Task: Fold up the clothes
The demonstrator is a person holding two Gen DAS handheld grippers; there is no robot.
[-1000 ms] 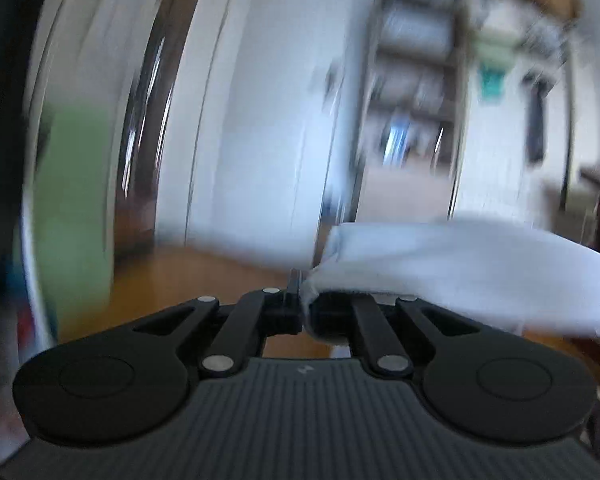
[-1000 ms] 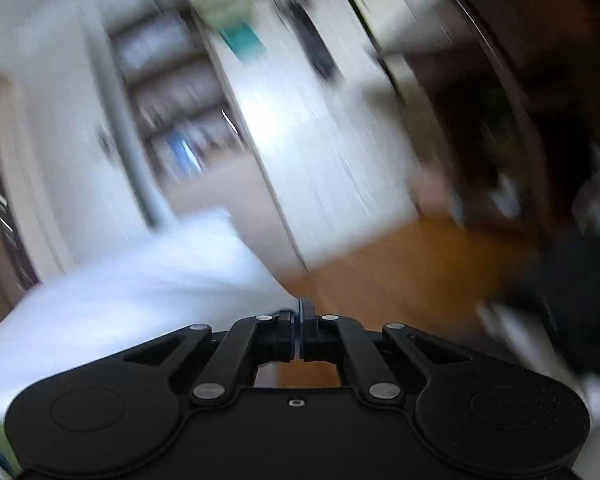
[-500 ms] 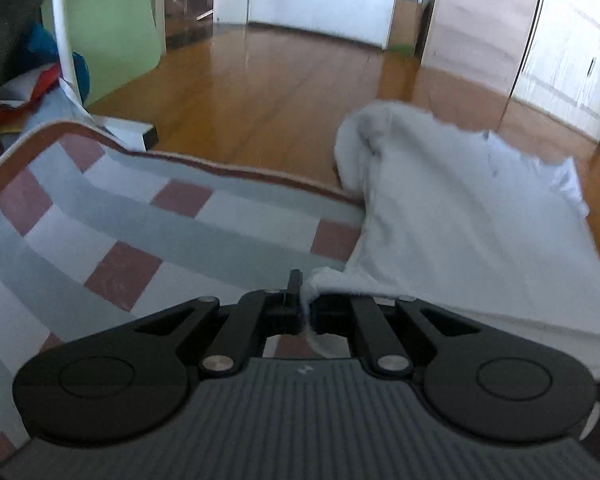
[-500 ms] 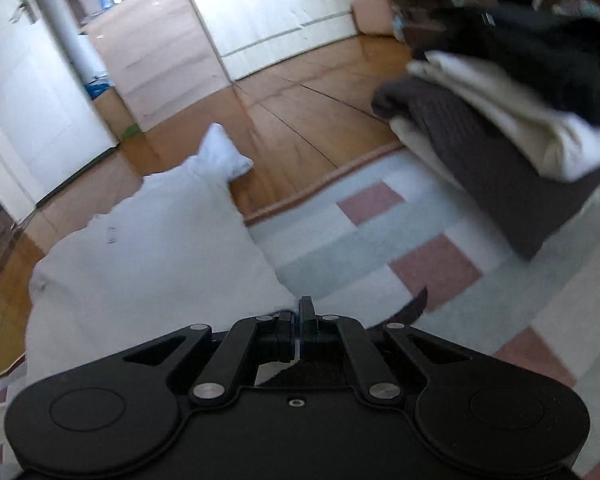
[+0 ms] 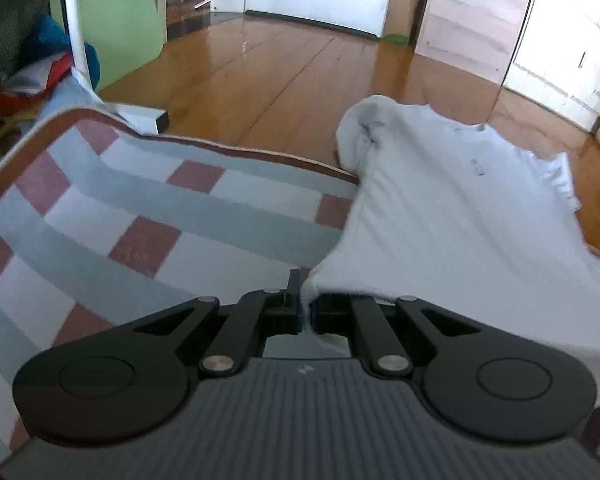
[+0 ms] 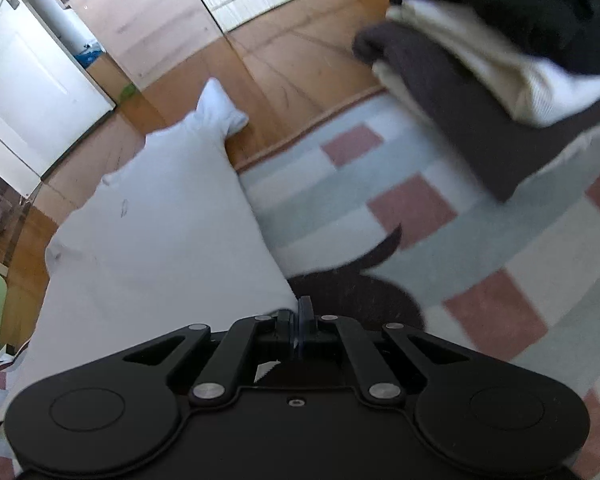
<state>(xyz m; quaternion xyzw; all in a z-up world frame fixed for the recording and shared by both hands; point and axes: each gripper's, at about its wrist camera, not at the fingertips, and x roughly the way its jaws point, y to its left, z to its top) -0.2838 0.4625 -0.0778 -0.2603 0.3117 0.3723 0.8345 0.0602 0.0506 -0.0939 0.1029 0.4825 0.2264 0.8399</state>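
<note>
Both views, aimed across the room a second ago, now tilt down onto the checked rug (image 5: 172,216), where the white T-shirt (image 5: 452,216) lies spread, its far sleeve spilling onto the wooden floor (image 5: 284,68). Folded clothes (image 6: 500,80) sit stacked at right. The left hand-held gripper (image 5: 305,304) and right hand-held gripper (image 6: 300,322), pressed together, each pinch a hem corner; keeping the hem taut and level should lay the shirt flat.

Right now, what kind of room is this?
Probably a room in someone's home. There is a shiny wooden plank floor, a checked grey, white and pink rug, and a stack of folded dark and cream clothes near a spread white T-shirt.
</note>
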